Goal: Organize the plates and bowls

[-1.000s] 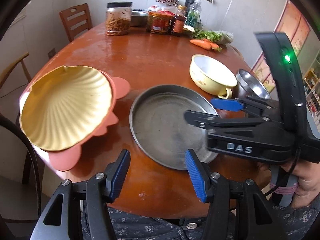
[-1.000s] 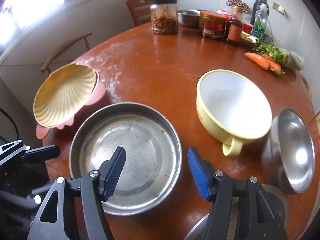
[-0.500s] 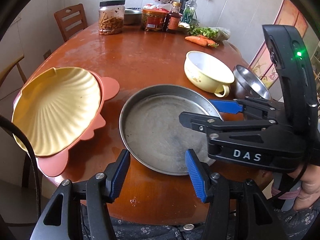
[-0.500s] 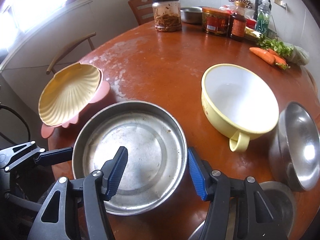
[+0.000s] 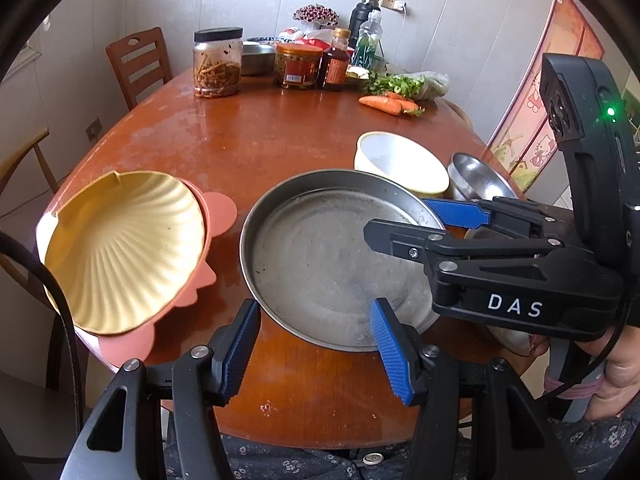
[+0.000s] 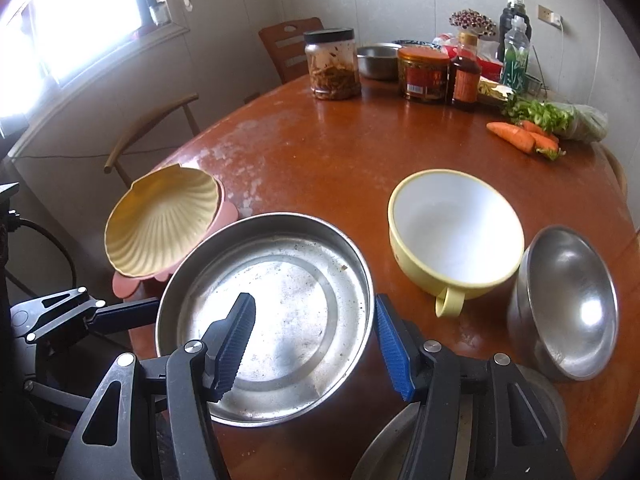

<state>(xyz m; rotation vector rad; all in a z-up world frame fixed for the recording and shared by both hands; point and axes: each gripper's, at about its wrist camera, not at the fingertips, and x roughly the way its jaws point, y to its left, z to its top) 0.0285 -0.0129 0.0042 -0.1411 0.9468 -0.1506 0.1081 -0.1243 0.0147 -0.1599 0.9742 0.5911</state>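
Note:
My right gripper [image 6: 314,300] straddles the right wall of the round steel pan [image 6: 280,312], one finger inside and one outside, and is shut on it. The pan [image 5: 320,264] hangs slightly tilted, its right side off the table. Over the table's near edge my left gripper [image 5: 316,352] stands open and holds nothing. To the left, a yellow shell plate [image 5: 120,248] lies on a pink plate [image 5: 220,212]. A yellow bowl with a handle [image 6: 456,232] and a tilted steel bowl [image 6: 572,304] sit on the right. Another steel plate [image 6: 384,452] lies under the right gripper.
Jars [image 6: 332,64], bottles [image 6: 464,76], a small steel bowl [image 6: 376,60], carrots [image 6: 520,138] and greens [image 6: 560,116] line the far side of the round wooden table [image 6: 340,152]. Chairs [image 5: 138,64] stand behind and to the left. A hand [image 5: 616,376] holds the right gripper.
The right gripper's jaws narrowed slightly, then the gripper rose. The steel pan came up with it while the bowls and shell plate stayed on the table. The left gripper hardly moved.

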